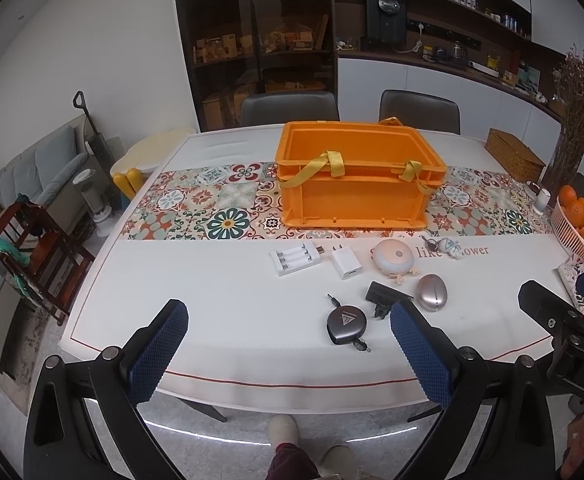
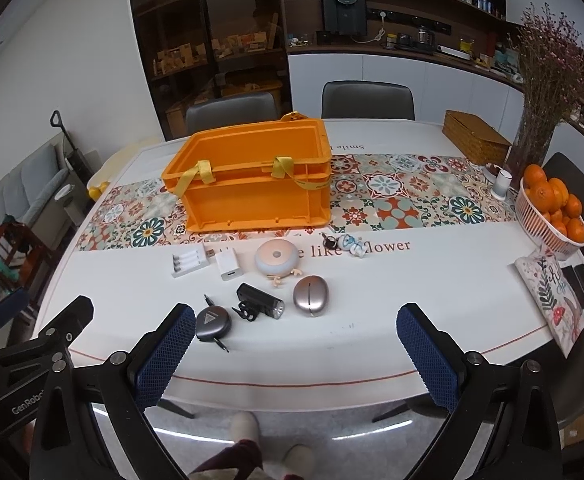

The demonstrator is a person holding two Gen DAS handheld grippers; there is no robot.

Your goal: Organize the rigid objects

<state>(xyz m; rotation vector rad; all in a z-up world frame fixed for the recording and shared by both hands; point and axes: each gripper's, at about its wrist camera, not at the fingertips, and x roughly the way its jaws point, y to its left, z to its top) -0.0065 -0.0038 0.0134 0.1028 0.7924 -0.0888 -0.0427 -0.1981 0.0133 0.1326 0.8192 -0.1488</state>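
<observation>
An empty orange crate (image 1: pixel 356 178) (image 2: pixel 252 184) with yellow straps stands mid-table. In front of it lie a white battery charger (image 1: pixel 296 258) (image 2: pixel 190 261), a white plug adapter (image 1: pixel 346 264) (image 2: pixel 228 266), a round peach night light (image 1: pixel 394 256) (image 2: pixel 277 258), a key ring with a small figure (image 1: pixel 446 246) (image 2: pixel 346 242), a black bike light (image 1: pixel 386 294) (image 2: pixel 260 300), a silver egg-shaped mouse (image 1: pixel 432 292) (image 2: pixel 311 295) and a round black cable reel (image 1: pixel 346 326) (image 2: pixel 213 323). My left gripper (image 1: pixel 288 328) and right gripper (image 2: pixel 296 332) are open and empty, held near the table's front edge.
A basket of oranges (image 2: pixel 552 212), a white cup (image 2: pixel 502 184), a vase of dried flowers (image 2: pixel 540 120) and a wicker box (image 2: pixel 476 140) stand at the right. A printed pouch (image 2: pixel 552 296) lies at the right front. Chairs (image 2: pixel 368 100) stand behind the table.
</observation>
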